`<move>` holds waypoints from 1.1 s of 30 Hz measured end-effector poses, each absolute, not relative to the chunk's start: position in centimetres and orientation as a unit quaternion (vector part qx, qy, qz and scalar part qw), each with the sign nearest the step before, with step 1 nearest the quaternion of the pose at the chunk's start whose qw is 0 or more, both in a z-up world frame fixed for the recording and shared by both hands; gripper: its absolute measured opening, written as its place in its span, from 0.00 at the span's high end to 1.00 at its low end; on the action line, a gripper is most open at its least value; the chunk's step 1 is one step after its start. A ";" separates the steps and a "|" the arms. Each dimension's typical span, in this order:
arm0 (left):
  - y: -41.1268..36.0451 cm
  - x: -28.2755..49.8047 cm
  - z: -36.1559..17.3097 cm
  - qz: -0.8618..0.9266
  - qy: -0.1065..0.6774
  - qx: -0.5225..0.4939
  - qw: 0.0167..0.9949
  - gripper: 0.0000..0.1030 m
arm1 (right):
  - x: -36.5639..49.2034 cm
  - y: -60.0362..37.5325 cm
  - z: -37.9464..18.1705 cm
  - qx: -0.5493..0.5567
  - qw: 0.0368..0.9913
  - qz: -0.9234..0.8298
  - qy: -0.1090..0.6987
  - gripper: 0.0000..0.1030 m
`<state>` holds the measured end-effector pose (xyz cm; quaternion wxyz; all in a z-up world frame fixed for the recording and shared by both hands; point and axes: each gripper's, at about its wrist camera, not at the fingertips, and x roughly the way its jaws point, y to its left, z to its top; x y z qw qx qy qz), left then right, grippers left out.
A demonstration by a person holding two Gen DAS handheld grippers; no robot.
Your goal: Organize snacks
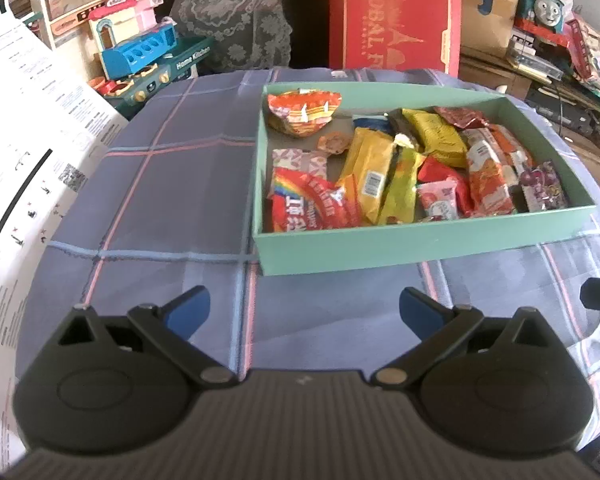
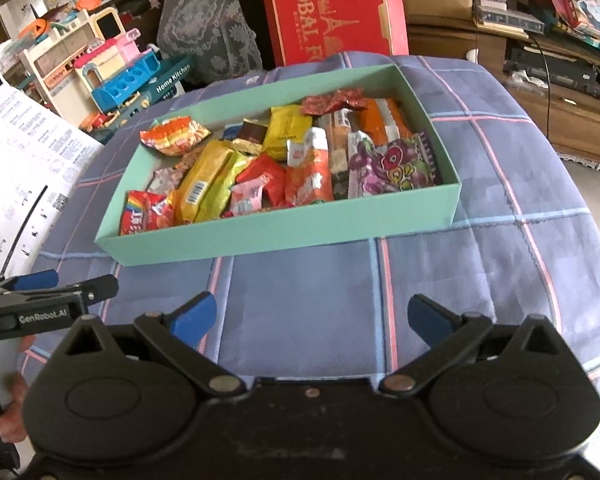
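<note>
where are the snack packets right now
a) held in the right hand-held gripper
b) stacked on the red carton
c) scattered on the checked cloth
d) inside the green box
d: the snack packets all lie inside the green box on the checked cloth, and both the left hand-held gripper and the right hand-held gripper are open and empty.

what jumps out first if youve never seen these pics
A shallow mint-green box packed with bright snack wrappers sits on the blue plaid cloth, with a purple packet at its near right corner. Behind it stands a big red carton. Both the left gripper and right gripper hover open and empty.
</note>
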<state>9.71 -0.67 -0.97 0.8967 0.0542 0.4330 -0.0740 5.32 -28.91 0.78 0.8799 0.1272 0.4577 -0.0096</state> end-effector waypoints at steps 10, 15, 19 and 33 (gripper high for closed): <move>0.4 10.4 -1.9 -0.053 0.445 0.045 0.893 0.00 | 6.3 -28.5 0.0 0.119 0.874 -0.011 0.471 0.00; 0.3 10.7 -1.8 -0.053 0.446 0.044 0.893 0.00 | 6.6 -28.3 0.1 0.109 0.875 -0.012 0.472 0.00; 0.2 10.8 -1.7 -0.053 0.444 0.045 0.893 0.00 | 6.9 -28.2 0.1 0.106 0.875 -0.010 0.473 0.00; 0.4 10.8 -1.0 -0.052 0.436 0.043 0.897 0.00 | 7.4 -27.8 0.7 0.092 0.878 -0.007 0.470 0.00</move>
